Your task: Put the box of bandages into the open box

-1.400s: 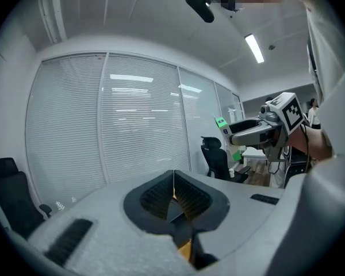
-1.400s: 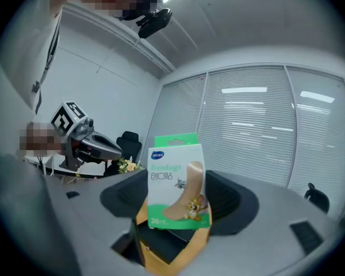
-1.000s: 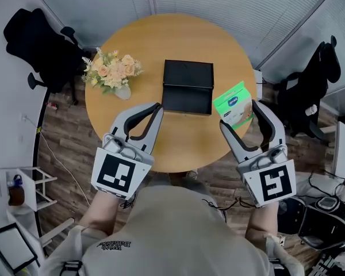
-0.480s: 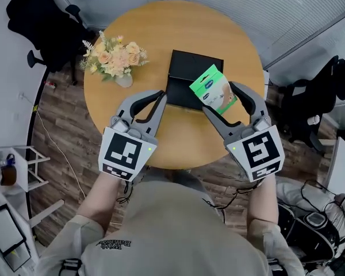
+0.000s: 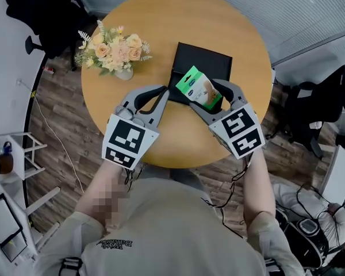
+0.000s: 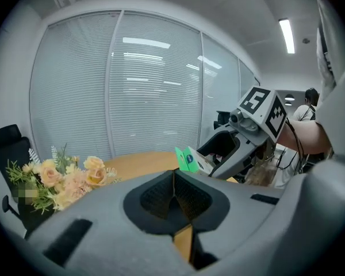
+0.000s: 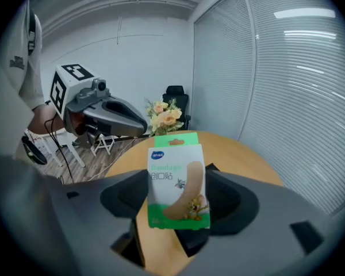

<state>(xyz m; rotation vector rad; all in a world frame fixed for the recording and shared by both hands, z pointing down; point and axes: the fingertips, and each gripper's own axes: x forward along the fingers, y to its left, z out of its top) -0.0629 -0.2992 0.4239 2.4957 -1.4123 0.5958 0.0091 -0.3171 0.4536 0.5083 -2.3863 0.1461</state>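
Note:
The green and white box of bandages (image 5: 199, 88) is clamped upright in my right gripper (image 5: 202, 96), shut on it. It hangs over the near edge of the black open box (image 5: 213, 66), which lies in the middle of the round wooden table (image 5: 161, 22). In the right gripper view the bandage box (image 7: 176, 180) fills the space between the jaws, its printed face towards the camera. My left gripper (image 5: 161, 92) hovers shut and empty just left of the black box, its pads (image 6: 173, 195) pressed together. From the left gripper view the bandage box (image 6: 188, 158) shows to the right.
A vase of peach flowers (image 5: 111, 52) stands on the table's left side, close to the left gripper. Black office chairs stand off the table at the far left (image 5: 34, 10) and at the right (image 5: 322, 96). A white shelf unit (image 5: 11, 165) stands on the floor at left.
My right gripper has carried the bandage box from the table's right edge leftward to over the black box. The left gripper has hardly moved.

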